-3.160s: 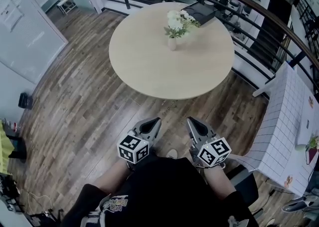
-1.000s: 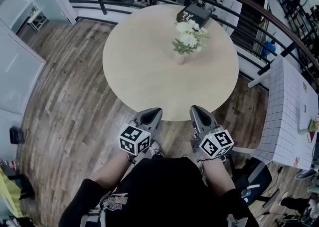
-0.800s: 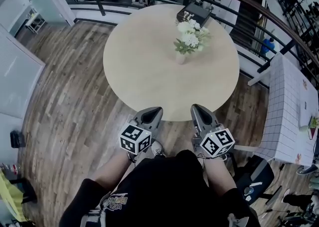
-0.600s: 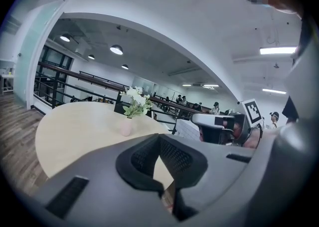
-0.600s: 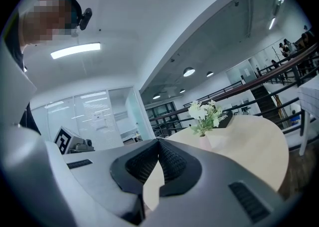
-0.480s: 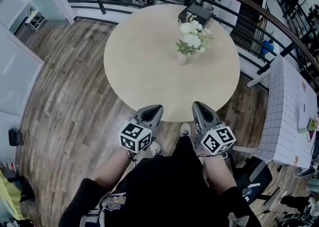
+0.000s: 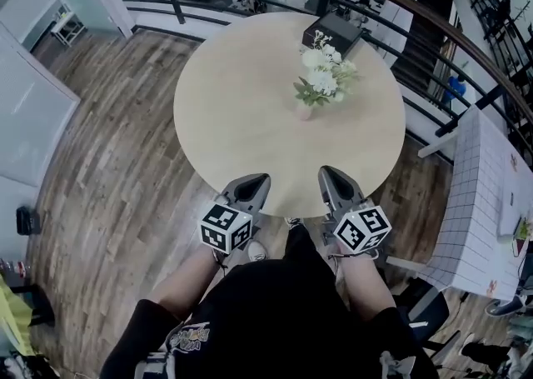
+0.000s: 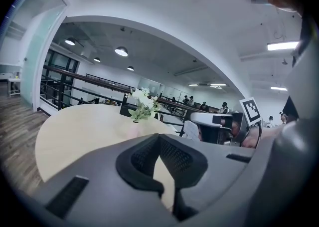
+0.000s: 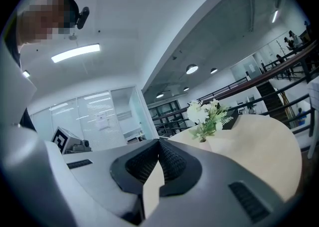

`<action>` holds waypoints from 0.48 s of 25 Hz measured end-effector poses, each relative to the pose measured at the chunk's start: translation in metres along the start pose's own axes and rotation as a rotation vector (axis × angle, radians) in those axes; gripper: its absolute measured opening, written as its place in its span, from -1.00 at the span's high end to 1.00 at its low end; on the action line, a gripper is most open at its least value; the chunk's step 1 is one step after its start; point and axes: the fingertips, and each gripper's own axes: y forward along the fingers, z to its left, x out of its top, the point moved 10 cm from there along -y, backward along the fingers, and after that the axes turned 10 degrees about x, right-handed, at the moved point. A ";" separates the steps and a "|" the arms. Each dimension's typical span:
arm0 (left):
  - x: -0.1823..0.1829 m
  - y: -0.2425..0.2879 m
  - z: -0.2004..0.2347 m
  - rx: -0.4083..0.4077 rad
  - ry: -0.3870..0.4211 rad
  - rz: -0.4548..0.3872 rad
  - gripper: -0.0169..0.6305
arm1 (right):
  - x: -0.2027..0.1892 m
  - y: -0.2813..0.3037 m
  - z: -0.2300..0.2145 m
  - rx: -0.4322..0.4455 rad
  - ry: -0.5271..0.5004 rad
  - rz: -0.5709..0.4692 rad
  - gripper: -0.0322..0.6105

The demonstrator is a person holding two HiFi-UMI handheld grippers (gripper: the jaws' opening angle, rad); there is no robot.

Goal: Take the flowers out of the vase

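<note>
White flowers with green leaves (image 7: 323, 77) stand in a small pale vase (image 7: 306, 110) on the far right part of the round beige table (image 7: 233, 94). The same flowers (image 8: 141, 104) show far ahead in the left gripper view, and the flowers (image 9: 207, 116) in the right gripper view too. My left gripper (image 7: 256, 179) and right gripper (image 7: 326, 173) hover side by side over the table's near edge, both shut and empty, well short of the vase.
A dark box (image 7: 333, 32) lies at the table's far edge behind the flowers. A curved railing (image 7: 391, 2) runs behind the table. A white tiled table (image 7: 487, 202) stands to the right. Wooden floor (image 7: 108, 152) surrounds the round table.
The table and flowers have drawn closer as I walked forward. Both grippers now reach over the table's near edge, still shut.
</note>
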 end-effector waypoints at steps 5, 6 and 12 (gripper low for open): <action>0.008 0.033 0.004 0.024 -0.006 0.008 0.93 | 0.009 0.012 -0.034 0.001 0.010 0.013 0.83; 0.011 0.043 0.006 0.029 -0.008 0.010 0.93 | 0.012 0.016 -0.043 0.000 0.010 0.016 0.83; 0.008 0.082 0.013 0.053 -0.021 0.042 0.93 | 0.013 0.027 -0.073 -0.006 0.021 0.045 0.83</action>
